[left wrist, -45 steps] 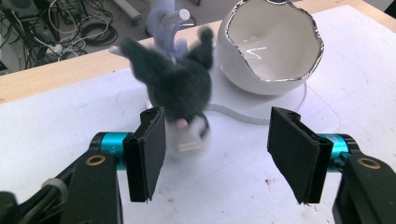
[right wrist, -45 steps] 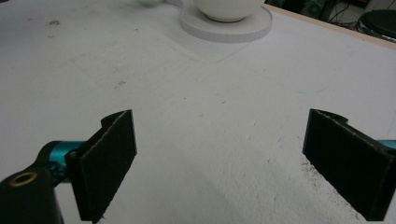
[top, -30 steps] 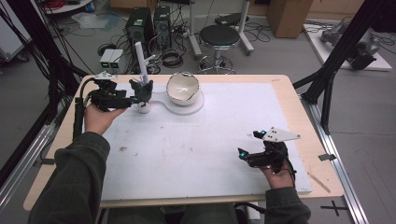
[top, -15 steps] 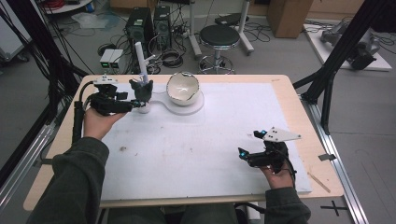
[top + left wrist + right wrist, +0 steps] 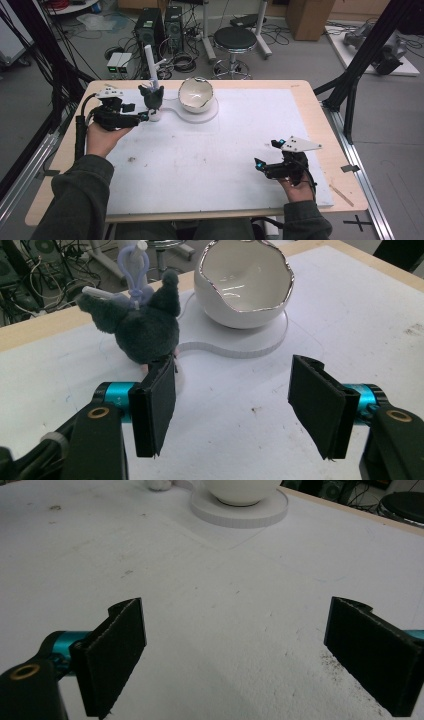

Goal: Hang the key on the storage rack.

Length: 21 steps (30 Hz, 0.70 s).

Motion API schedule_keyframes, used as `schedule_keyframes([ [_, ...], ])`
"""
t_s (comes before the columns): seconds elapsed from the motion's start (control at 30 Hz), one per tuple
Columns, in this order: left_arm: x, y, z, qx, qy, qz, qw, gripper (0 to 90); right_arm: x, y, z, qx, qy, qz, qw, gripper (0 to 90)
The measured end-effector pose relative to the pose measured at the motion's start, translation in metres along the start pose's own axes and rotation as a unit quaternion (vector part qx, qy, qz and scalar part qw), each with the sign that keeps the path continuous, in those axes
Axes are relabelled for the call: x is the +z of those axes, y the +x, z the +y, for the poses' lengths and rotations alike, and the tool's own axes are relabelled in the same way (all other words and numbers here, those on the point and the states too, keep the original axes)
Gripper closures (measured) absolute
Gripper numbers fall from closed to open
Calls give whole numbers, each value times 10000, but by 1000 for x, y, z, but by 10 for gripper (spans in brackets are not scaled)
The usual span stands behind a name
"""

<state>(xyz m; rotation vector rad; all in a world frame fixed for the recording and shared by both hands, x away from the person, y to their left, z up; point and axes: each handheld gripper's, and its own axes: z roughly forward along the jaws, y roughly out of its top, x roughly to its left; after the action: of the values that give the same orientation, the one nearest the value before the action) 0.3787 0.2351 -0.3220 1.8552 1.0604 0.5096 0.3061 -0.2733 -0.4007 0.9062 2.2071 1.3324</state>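
Plush toy (image 5: 142, 330) stood near worktop's far left corner, beside the bowl (image 5: 245, 282), seemingly just set down. Left gripper (image 5: 245, 407) fingers had just been opening, nothing between. Right gripper (image 5: 250, 655) idle, fingers wide, near right edge.

plush toy (image 5: 142, 330): dark grey | bowl (image 5: 245, 285): white, silver rim | table (image 5: 310, 125): white

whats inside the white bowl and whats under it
The white bowl looks empty: its glossy inner wall is bare, though the near rim hides the very bottom. It stands on a flat white base plate, which also runs under the grey plush toy.
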Motion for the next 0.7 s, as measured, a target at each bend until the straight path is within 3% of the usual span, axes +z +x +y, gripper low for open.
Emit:
schedule_keyframes([
  [0.7, -11, -8, -17, 131, -21, -88, 9999, 348, 0, 2, -1, -8, 81, -7, 10000, 89],
])
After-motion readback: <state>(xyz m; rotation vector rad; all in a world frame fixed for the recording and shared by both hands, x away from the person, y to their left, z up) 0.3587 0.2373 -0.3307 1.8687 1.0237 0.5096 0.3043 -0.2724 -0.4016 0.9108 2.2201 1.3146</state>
